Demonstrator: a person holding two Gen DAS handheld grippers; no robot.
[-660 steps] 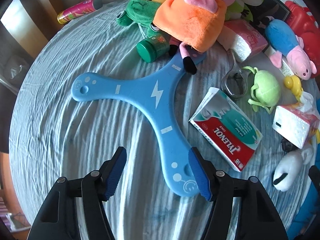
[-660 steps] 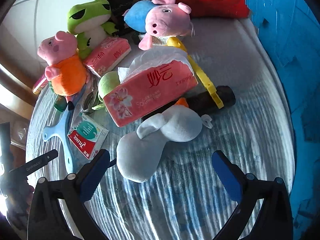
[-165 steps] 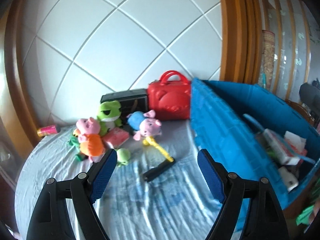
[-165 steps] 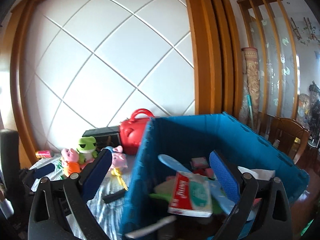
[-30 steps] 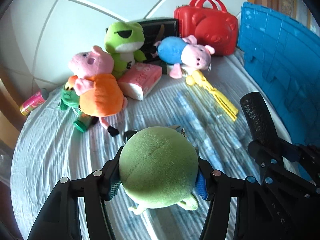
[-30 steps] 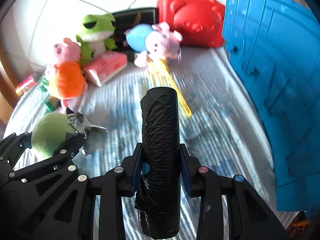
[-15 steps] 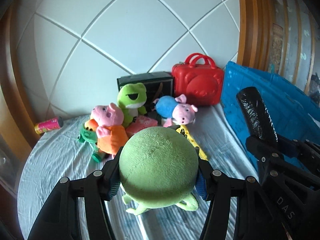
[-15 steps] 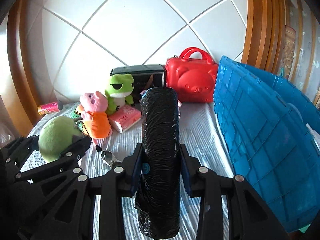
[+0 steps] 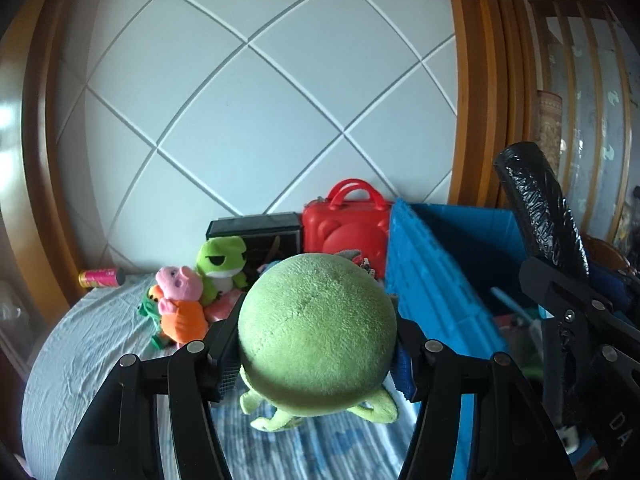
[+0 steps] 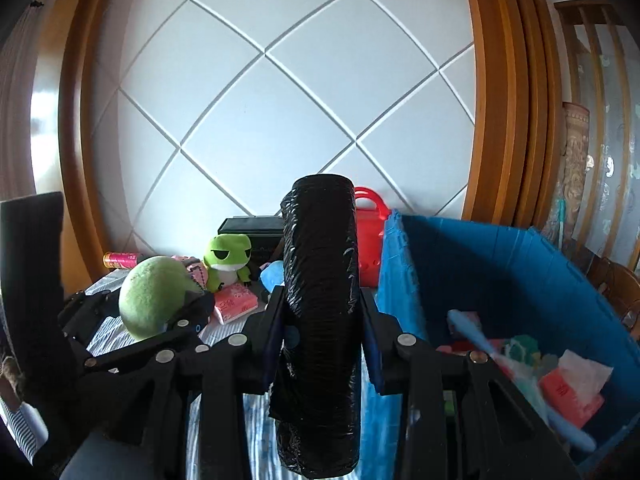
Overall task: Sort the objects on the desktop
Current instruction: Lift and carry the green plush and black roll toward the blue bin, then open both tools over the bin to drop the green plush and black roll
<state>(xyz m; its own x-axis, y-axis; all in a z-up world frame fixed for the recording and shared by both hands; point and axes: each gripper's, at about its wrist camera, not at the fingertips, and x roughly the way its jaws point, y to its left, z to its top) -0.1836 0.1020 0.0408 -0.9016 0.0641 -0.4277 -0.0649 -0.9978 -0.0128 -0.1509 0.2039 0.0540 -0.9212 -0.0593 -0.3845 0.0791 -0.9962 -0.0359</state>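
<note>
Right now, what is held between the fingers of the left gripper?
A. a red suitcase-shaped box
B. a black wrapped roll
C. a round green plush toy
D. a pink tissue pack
C: the left gripper is closed on the round green plush toy, its pads pressing both sides, while the black wrapped roll sits in the right gripper.

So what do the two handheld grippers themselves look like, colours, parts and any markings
Both are matte black plastic with two angular fingers, silver screw heads at the joints and blue ribbed pads on the inner faces. The left gripper shows those pads beside its fingers. The right gripper looks the same build; in the left wrist view its side carries pale letters "DA". A striped sleeve shows at the edge.
</note>
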